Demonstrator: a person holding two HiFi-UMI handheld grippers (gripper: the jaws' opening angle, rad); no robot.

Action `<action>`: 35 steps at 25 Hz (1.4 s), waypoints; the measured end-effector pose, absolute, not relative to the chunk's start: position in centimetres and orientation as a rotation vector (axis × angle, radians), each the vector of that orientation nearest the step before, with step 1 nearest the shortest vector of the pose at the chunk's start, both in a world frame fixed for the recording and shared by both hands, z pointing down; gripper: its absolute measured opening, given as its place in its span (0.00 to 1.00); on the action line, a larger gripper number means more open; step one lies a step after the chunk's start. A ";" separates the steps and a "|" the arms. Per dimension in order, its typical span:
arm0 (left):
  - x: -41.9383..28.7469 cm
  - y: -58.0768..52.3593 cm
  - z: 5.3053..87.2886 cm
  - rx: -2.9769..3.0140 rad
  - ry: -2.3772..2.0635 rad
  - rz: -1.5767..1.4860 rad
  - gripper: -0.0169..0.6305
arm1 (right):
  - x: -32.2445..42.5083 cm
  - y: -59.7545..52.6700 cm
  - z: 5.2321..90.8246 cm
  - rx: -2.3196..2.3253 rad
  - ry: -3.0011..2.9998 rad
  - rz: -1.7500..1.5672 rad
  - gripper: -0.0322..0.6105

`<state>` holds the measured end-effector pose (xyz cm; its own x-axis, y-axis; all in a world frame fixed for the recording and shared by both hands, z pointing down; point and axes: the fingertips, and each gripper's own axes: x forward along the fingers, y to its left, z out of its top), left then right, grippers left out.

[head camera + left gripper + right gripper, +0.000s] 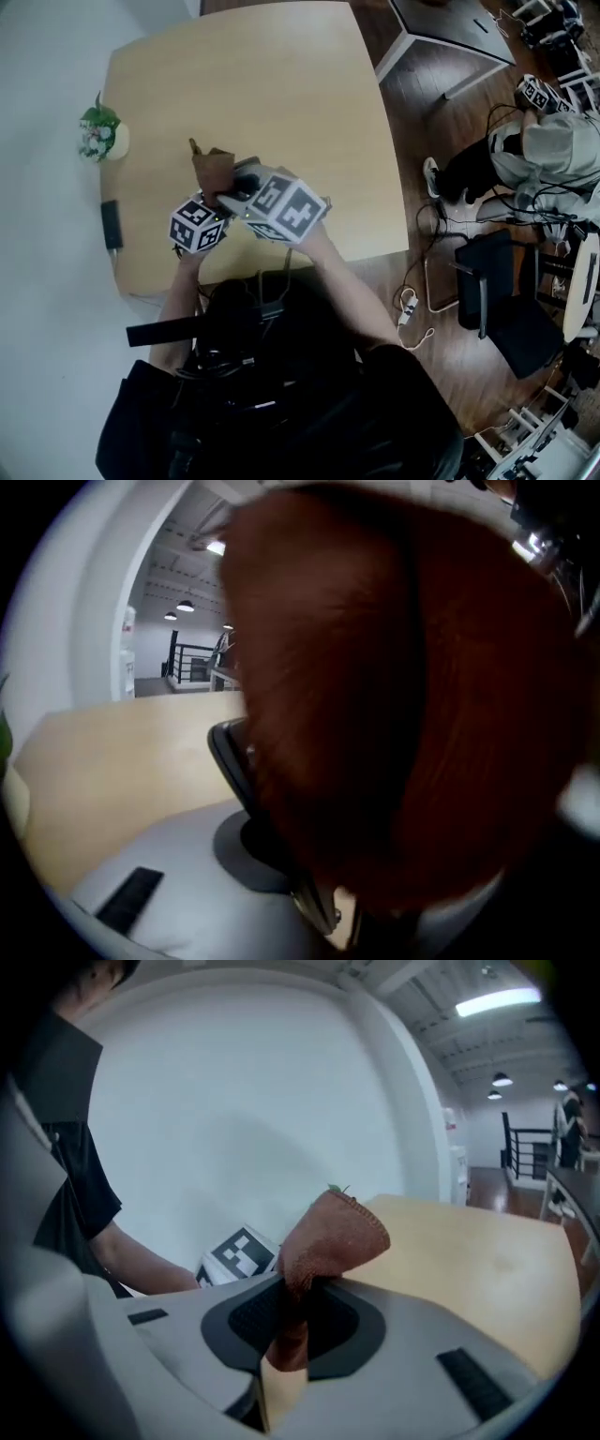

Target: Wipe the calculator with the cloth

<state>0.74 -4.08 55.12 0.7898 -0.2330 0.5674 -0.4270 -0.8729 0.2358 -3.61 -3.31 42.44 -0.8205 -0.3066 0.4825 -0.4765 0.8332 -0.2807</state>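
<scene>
A brown cloth (323,1241) sticks up out of my right gripper (291,1326), whose jaws are shut on its lower end. In the head view both grippers meet over the near middle of the wooden table (281,84), with the cloth (210,167) bunched just beyond them. In the left gripper view the cloth (403,696) hangs close to the lens and hides most of the picture. Beside it a thin dark calculator (232,757) stands edge-on against the dark pad of my left gripper (328,855). The other left jaw is hidden by the cloth.
A small pot with a plant (101,136) stands at the table's left edge, and a flat black object (112,223) lies nearer along that edge. Off the table's right side are a person on the floor (548,155), a black chair (506,295) and cables.
</scene>
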 end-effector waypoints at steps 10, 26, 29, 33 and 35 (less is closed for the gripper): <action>2.0 -3.3 50.1 2.743 -0.527 0.725 0.24 | -1.5 -4.3 42.8 0.611 -2.528 0.495 0.14; 3.2 -2.6 48.9 2.804 -0.526 0.737 0.24 | -0.8 -1.7 38.3 0.588 -2.596 0.421 0.13; 3.3 -2.3 48.6 2.856 -0.535 0.766 0.24 | -2.6 -1.1 40.1 0.521 -2.540 0.397 0.13; 2.4 -2.3 47.9 2.879 -0.577 0.661 0.24 | -0.5 -2.3 41.5 0.600 -2.531 0.497 0.13; 1.8 -2.4 47.4 2.892 -0.589 0.595 0.24 | 1.4 -3.1 42.4 0.662 -2.500 0.534 0.13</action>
<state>1.76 -2.37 47.39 0.8459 -0.3485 0.4037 -0.4001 -0.9152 0.0483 1.42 -3.10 42.39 -0.7592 -0.3487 0.5495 -0.5427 0.8053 -0.2387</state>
